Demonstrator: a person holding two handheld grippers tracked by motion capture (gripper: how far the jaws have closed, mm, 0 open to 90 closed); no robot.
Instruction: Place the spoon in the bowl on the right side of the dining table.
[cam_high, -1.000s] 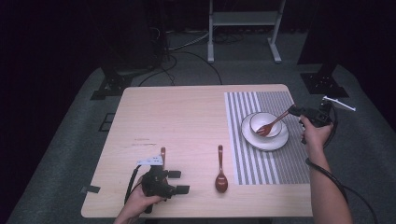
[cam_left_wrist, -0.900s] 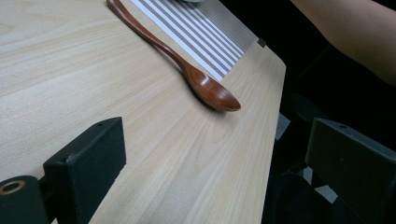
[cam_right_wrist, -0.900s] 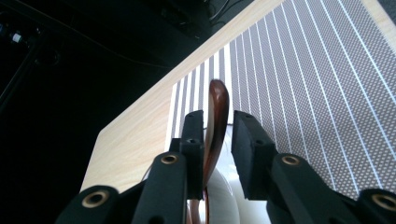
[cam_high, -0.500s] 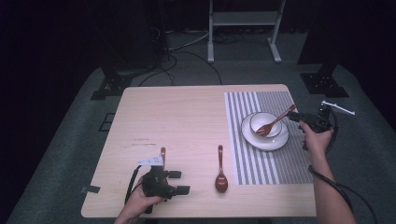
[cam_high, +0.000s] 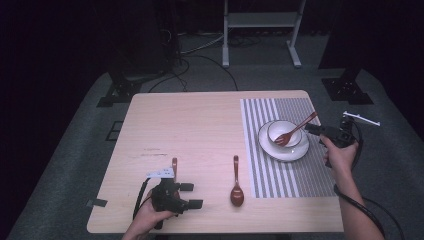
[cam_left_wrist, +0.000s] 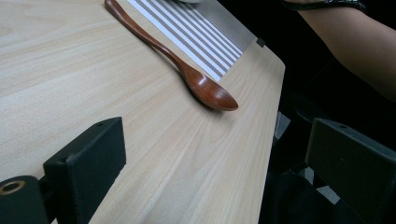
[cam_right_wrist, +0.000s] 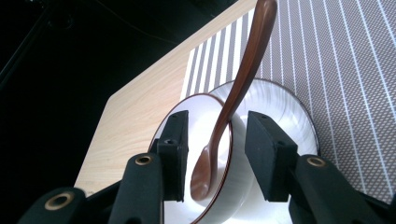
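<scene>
A brown wooden utensil (cam_high: 295, 130) (cam_right_wrist: 243, 74) leans in a white bowl (cam_high: 283, 131) (cam_right_wrist: 198, 114) on a white plate (cam_high: 300, 152) (cam_right_wrist: 280, 100), with its handle up and to the right. Just right of the handle, my right gripper (cam_high: 311, 128) (cam_right_wrist: 218, 122) is open. Its jaws have just been opening, and the utensil shows between them without touching the pads. A brown wooden spoon (cam_high: 236, 185) (cam_left_wrist: 205, 86) lies on the table (cam_high: 200, 125). My left gripper (cam_high: 192, 195) (cam_left_wrist: 217, 126) rests near the front edge, open and empty. A second brown handle (cam_high: 174, 164) sticks out behind it.
The plate stands on a striped placemat (cam_high: 280, 175) (cam_right_wrist: 345, 60) covering the table's right part. The person's right forearm (cam_left_wrist: 355, 37) reaches along the right edge. A metal stand (cam_high: 260, 20) and dark equipment legs (cam_high: 345, 85) are on the floor behind.
My right gripper has opened, let go of the utensil's handle and drawn back to the right. The utensil stays leaning in the bowl. The left gripper has not moved.
</scene>
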